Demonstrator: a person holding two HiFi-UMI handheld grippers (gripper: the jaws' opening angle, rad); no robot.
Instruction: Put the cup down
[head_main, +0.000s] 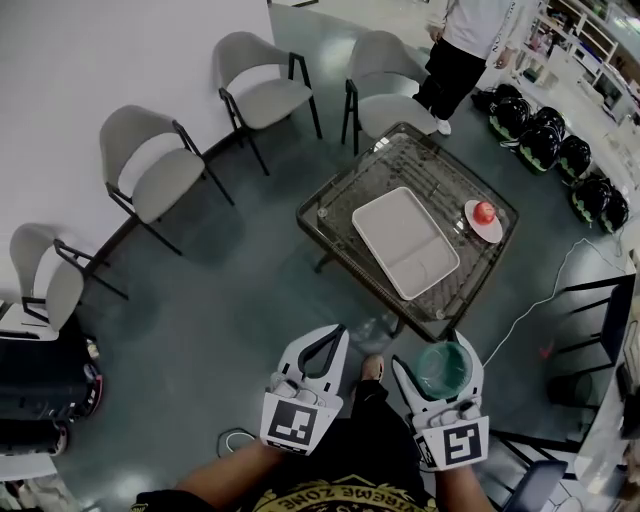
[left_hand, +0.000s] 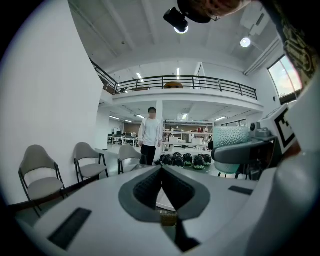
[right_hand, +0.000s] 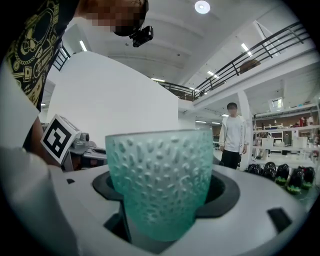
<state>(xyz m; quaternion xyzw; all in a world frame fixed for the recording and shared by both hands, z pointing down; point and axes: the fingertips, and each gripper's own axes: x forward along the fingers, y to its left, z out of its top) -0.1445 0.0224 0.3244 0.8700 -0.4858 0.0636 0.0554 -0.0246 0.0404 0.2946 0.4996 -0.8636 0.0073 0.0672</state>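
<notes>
A teal, bumpy-walled cup (head_main: 443, 368) (right_hand: 160, 180) stands upright between the jaws of my right gripper (head_main: 441, 362), which is shut on its lower half. The cup hangs in the air short of the near corner of the glass table (head_main: 330, 215). In the left gripper view the cup (left_hand: 231, 136) shows at the right, clamped in the right gripper (left_hand: 245, 152). My left gripper (head_main: 338, 332) (left_hand: 161, 172) is beside it on the left, its tips together and nothing between them.
On the table lie a white tray (head_main: 400, 240) and a plate (head_main: 492, 228) with a red apple (head_main: 484, 211). Grey chairs (head_main: 160, 180) line the wall. A person (head_main: 465, 50) stands beyond the table, near a row of helmets (head_main: 550, 140).
</notes>
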